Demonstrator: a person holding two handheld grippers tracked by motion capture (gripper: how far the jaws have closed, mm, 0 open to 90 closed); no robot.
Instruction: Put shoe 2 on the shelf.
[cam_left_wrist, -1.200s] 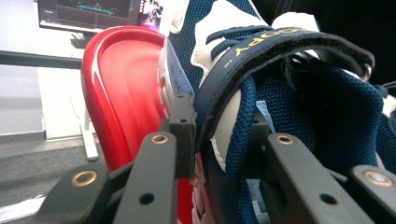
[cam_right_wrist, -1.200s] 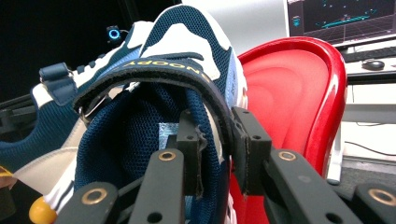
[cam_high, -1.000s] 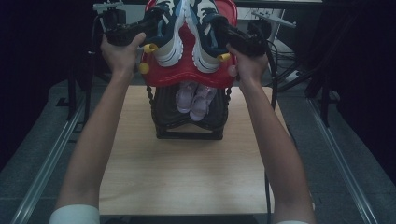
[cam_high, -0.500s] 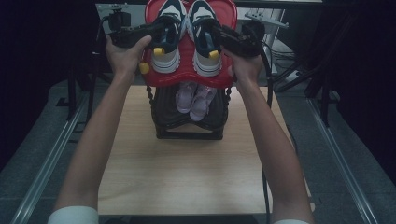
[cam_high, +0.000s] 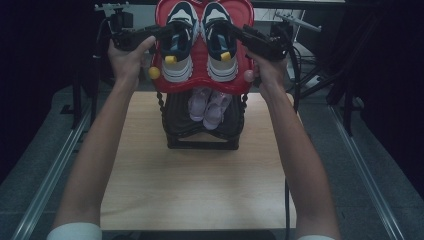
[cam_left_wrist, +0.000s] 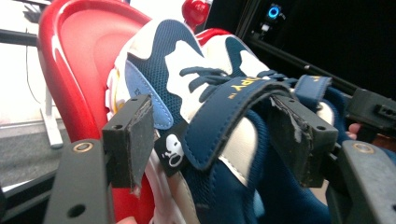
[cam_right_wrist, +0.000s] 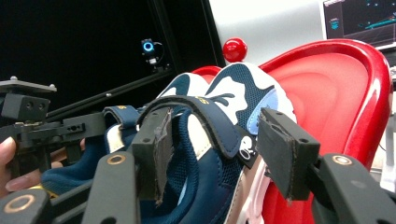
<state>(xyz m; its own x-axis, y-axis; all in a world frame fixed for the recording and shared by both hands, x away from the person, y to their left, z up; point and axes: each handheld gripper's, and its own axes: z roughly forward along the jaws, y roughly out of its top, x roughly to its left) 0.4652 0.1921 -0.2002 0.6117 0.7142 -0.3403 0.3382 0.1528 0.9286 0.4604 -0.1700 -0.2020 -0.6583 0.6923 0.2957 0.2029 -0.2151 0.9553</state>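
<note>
Two navy-and-white sneakers sit side by side on the red top shelf (cam_high: 159, 75) of a small rack (cam_high: 202, 135) at the far end of the table (cam_high: 195, 185). A pair of small pink shoes (cam_high: 210, 106) rests on the dark shelf below.

The person reaches in from both sides. The left gripper (cam_high: 162, 34) is at the outer side of the left sneaker (cam_high: 176, 42); its fingers (cam_left_wrist: 130, 140) have just been opening and now stand spread, with the sneaker's strap between them, the pads clear of it. The right gripper (cam_high: 239, 34) mirrors it at the right sneaker (cam_high: 220, 42); its fingers (cam_right_wrist: 154, 154) have also just been opening and stand apart around that shoe's strapped upper, not pressing on it.

Both sneakers lie with their soles on the red shelf, toes pointing away from the person.
</note>
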